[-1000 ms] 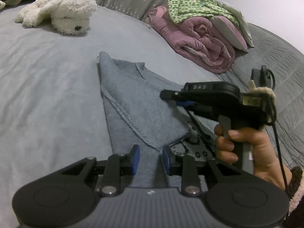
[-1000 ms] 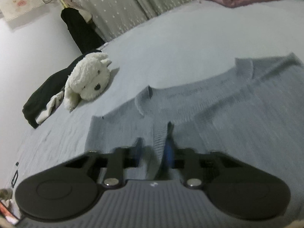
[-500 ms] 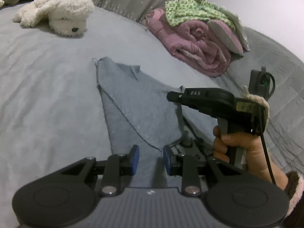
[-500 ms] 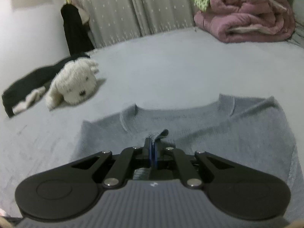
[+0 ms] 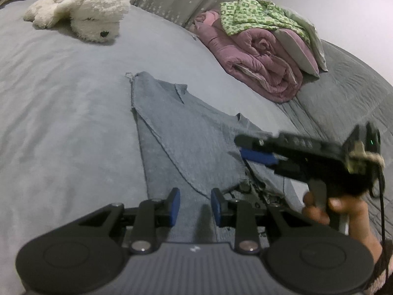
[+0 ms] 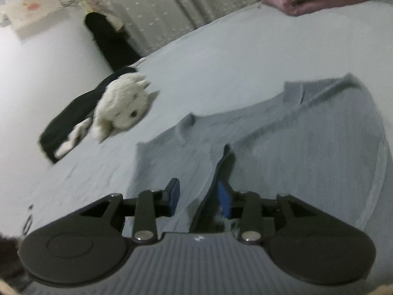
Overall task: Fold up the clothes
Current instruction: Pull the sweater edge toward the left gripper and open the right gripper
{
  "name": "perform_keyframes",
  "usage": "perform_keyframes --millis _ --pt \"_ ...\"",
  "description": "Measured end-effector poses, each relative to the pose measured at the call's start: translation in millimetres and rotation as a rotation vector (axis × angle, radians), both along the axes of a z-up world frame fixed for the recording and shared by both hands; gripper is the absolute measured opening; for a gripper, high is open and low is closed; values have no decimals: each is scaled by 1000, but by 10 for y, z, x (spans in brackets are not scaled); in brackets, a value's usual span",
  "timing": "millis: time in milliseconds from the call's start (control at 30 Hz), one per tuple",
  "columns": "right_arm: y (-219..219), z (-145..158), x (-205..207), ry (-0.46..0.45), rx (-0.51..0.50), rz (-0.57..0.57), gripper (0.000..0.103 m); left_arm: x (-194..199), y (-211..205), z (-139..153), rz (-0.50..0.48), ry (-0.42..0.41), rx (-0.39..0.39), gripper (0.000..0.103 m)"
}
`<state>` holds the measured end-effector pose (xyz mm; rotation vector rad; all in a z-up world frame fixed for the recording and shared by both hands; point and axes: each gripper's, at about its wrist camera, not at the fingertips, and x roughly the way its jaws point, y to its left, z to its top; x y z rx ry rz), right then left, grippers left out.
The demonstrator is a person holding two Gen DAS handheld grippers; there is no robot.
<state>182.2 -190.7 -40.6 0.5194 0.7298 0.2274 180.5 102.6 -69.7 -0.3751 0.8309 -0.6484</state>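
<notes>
We're in a bedroom at home, no question. A wide bed (image 5: 61,113) in a pale grey sheet fills both views. A white plush dog (image 5: 81,17) lies on it, with a rolled pink quilt (image 5: 255,59) and a green-and-white checked garment (image 5: 255,16) piled at the far side. A darker grey quilted blanket (image 5: 343,93) covers that edge. Dotted curtains (image 6: 167,12) hang behind the bed. A dark garment (image 6: 73,115) sits beside the toy, and a paper picture (image 6: 32,7) is stuck to the white wall (image 6: 49,68). A grey knit sweater (image 6: 307,142) lies spread on the sheet.
</notes>
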Motion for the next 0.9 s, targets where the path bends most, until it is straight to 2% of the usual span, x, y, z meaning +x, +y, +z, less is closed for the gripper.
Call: perform_keyframes --millis 200,267,300,467,533,567,667,900 --pt "152 -104 -170 7 1 134 39 0 -13 -11 0 1 12 28" --pt "179 -107 -198 14 -7 164 15 -2 -19 -11 1 0 18 28" --pt "193 -107 -209 22 -14 173 8 -4 -21 -7 0 0 20 28" --pt "176 -34 -343 55 -9 103 8 -46 -52 49 -19 0 36 28" --pt "170 -1 -407 67 -3 76 20 -73 -63 68 -26 2 51 28" --pt "168 15 -439 74 -1 63 21 -88 -68 76 -27 6 60 28" --pt "159 64 -534 92 7 24 36 -132 -83 102 -30 22 80 28" --pt "161 98 -876 140 67 -25 37 -293 -109 149 -61 28 139 29"
